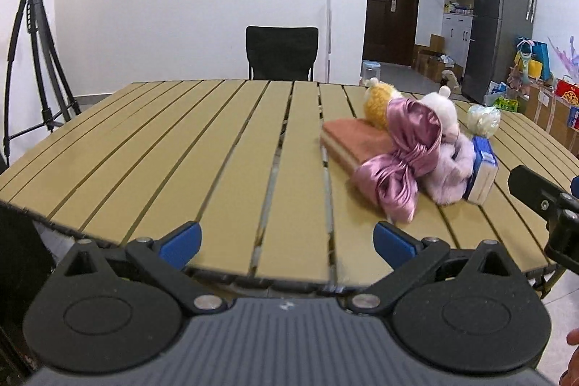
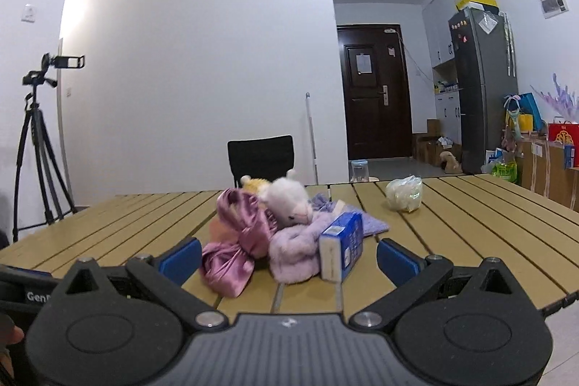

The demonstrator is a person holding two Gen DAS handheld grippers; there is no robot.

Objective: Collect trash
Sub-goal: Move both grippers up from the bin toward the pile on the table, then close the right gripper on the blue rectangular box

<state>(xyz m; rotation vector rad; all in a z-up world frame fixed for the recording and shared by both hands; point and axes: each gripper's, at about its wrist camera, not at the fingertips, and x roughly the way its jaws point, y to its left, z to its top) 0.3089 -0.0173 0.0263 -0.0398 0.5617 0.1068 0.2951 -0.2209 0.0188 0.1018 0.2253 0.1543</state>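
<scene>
A crumpled pale plastic wad (image 1: 484,120) lies on the slatted tan table (image 1: 181,140) at the far right; it also shows in the right wrist view (image 2: 404,193). A blue and white tissue pack (image 1: 481,170) leans against a pile of plush toys; it also shows in the right wrist view (image 2: 343,246). My left gripper (image 1: 287,243) is open and empty at the table's near edge, left of the pile. My right gripper (image 2: 289,259) is open and empty, just short of the tissue pack. Part of the right gripper's body (image 1: 546,201) shows in the left wrist view.
The pile holds a pink satin bow (image 1: 405,151), a white plush toy (image 2: 289,201), a yellow plush toy (image 1: 378,102), a lilac furry piece (image 2: 293,255) and a folded pink towel (image 1: 356,141). A black chair (image 1: 282,53) stands behind the table. A tripod (image 1: 32,53) stands at the left.
</scene>
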